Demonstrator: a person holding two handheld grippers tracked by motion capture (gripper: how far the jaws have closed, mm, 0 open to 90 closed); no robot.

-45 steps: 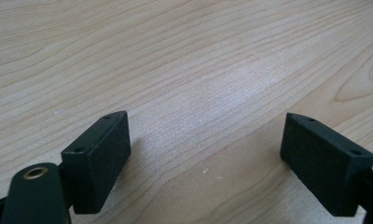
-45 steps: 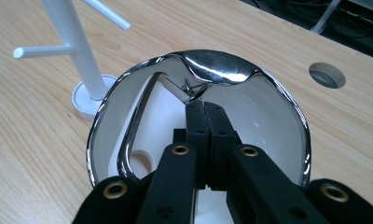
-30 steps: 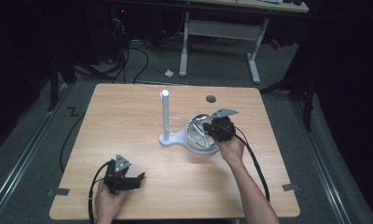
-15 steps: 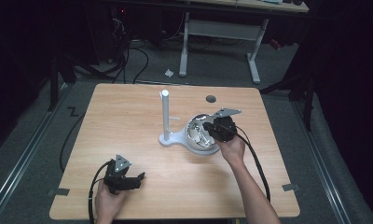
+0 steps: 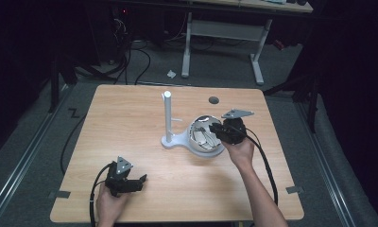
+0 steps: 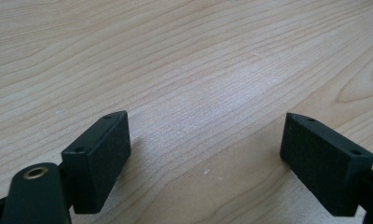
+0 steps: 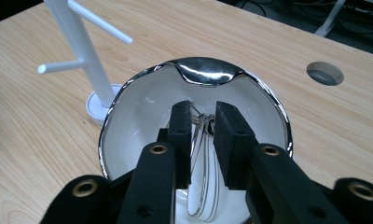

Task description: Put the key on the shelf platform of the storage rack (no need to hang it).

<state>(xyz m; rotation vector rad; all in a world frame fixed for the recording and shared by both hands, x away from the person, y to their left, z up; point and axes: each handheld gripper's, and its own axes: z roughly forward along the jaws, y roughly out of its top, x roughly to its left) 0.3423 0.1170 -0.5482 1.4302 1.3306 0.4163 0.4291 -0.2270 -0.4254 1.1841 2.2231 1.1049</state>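
- Polished chrome rim, white inside: a bowl [image 7: 194,140] lies tipped on its side on the tabletop [image 5: 130,132], mouth facing the right tool [image 7: 203,123]. In the high view it rests just beside, probably touching, the base of a white peg stand [image 5: 168,118].
- Inside the bowl: thin wire loops, likely a whisk [image 7: 201,182]. Head runs down between the jaws toward the bottom of the right gripper view; handle end is hidden.
- Right tool: reaches into the bowl mouth, jaws drawn close on either side of the wires. A narrow gap is visible; I cannot tell if the pads are actually clamping the wire. Judged as a pinch at or near contact.
- Left tool [image 5: 123,179]: rests low on bare wood near the front left edge, well apart from the bowl, jaws spread wide, nothing between them.
- Handling, judgement: whisk looks light, wires springy and slick; a grip on the loops may flex or slide. Better hold where the wires gather, or on the handle if reachable.
- Bowl, judgement: rigid, smooth, round; likely to roll or skid when tugged. The curved wall offers little; the rim is the place to nip.
- Risk: pulling the whisk may drag the bowl along; the free left tool could steady the rim.
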